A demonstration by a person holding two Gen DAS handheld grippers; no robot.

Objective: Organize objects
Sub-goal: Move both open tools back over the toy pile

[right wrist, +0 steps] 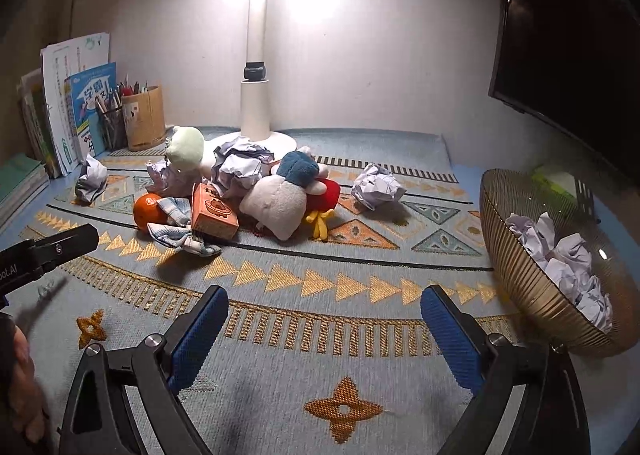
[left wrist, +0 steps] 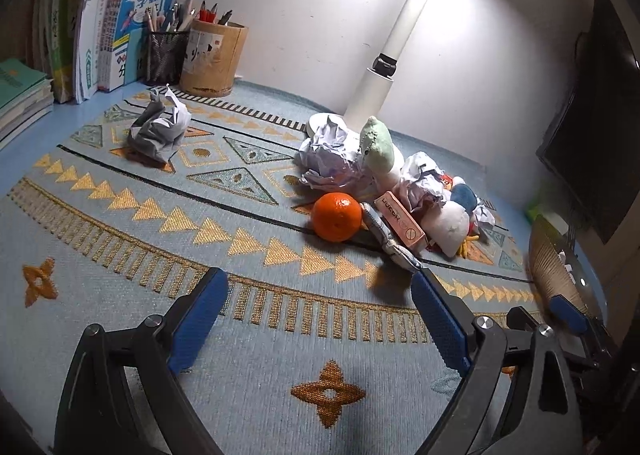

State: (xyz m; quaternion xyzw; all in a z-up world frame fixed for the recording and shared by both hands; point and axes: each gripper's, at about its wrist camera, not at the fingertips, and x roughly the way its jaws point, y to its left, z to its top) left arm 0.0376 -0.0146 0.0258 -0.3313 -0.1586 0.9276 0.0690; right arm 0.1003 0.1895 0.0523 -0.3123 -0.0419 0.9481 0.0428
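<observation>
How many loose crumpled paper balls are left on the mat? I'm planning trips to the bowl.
4 visible: one near the books, one by the green plush, one atop the pile at the lamp base, one alone at right. More may be buried.

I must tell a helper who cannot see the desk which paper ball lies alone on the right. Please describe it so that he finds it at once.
Start at the white lamp base and the toy pile before it. Right of the pile, toward the ribbed bowl, one crumpled paper ball lies alone on the mat, touching nothing.
</observation>
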